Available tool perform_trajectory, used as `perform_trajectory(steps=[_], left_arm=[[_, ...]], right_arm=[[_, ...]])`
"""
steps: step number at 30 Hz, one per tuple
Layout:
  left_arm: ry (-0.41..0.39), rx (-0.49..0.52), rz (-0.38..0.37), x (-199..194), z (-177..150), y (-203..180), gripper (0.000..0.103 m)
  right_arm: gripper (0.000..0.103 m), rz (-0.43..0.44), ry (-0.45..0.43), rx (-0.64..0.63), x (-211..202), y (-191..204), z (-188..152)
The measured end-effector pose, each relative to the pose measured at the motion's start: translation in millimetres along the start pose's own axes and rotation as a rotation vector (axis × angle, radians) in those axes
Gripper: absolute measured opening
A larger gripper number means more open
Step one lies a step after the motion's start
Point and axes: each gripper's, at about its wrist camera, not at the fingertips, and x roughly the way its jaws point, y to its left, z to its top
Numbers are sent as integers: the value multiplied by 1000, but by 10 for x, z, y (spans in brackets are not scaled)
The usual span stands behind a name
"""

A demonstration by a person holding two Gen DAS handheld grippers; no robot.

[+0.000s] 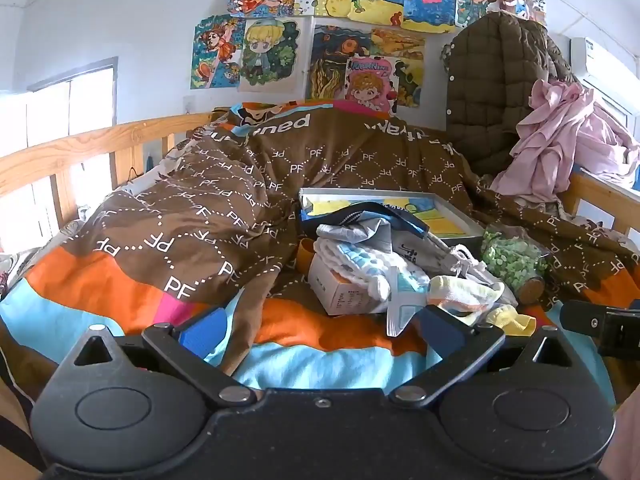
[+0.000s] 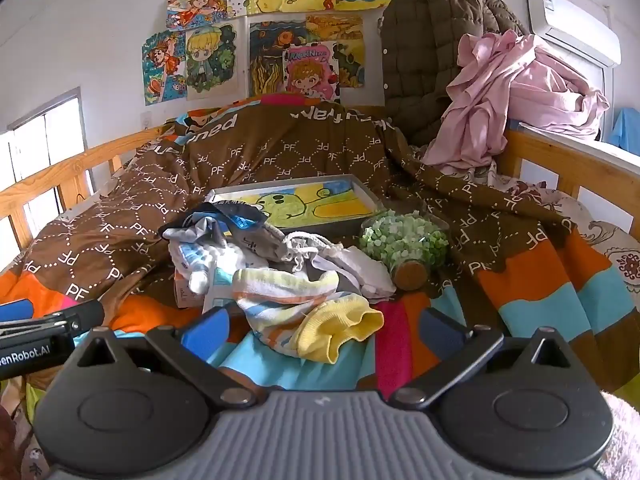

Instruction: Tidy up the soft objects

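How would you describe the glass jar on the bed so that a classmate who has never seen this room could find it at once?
Start at the brown quilt with the white letters. In front of it lies a framed picture, and at that frame's right front corner lies the jar on its side. Among the soft clothes, it alone is hard and clear, filled with green and white bits, and closed with a cork.

right tool (image 2: pixel 324 330): wide open, empty | yellow sock (image 2: pixel 340 330) between its fingers
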Motion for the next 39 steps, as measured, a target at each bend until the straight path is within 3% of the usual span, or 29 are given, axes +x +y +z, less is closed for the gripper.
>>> perform_trajectory(steps=[39], left_arm=[[1,-15,-12,26,-42,-67,102]], right_arm=[[103,4,5,4,12,18,-17]])
